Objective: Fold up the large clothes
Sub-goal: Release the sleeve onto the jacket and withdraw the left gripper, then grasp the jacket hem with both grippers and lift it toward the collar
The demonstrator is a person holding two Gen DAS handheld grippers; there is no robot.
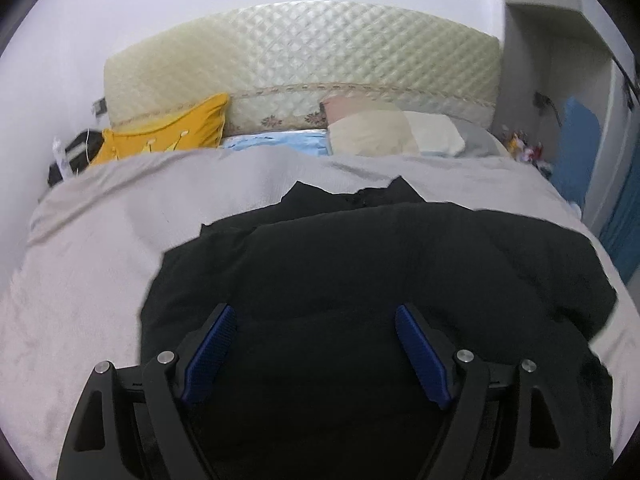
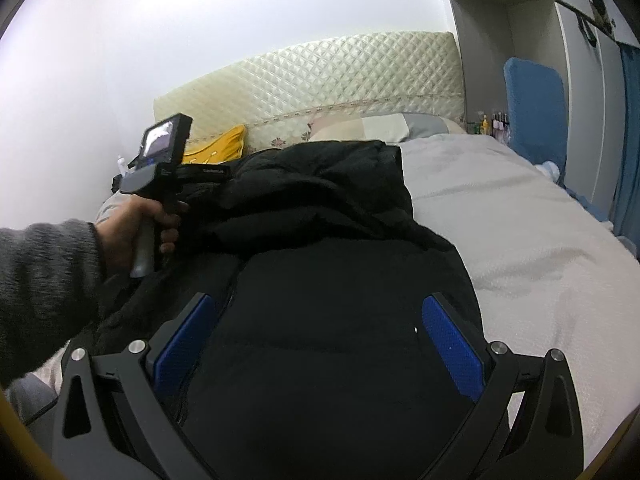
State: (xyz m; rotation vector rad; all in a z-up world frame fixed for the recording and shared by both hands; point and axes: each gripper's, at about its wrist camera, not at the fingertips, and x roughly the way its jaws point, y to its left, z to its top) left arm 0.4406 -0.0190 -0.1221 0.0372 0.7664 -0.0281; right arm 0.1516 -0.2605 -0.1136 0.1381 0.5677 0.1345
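A large black padded jacket (image 1: 380, 264) lies bunched on the grey bedcover (image 1: 100, 264); it also fills the middle of the right wrist view (image 2: 320, 240). My left gripper (image 1: 316, 312) is open, its blue pads wide apart just above the jacket's near part. My right gripper (image 2: 320, 304) is open too, jaws spread over the jacket's near edge. Neither holds cloth. The left gripper's body and the hand holding it (image 2: 160, 200) show at the jacket's left side in the right wrist view.
The quilted cream headboard (image 1: 304, 52) stands at the back. A yellow cushion (image 1: 168, 132) and pillows (image 1: 396, 128) lie at the head of the bed. A blue panel (image 2: 536, 116) and white wardrobe stand to the right. Bare bedcover (image 2: 520, 220) lies right of the jacket.
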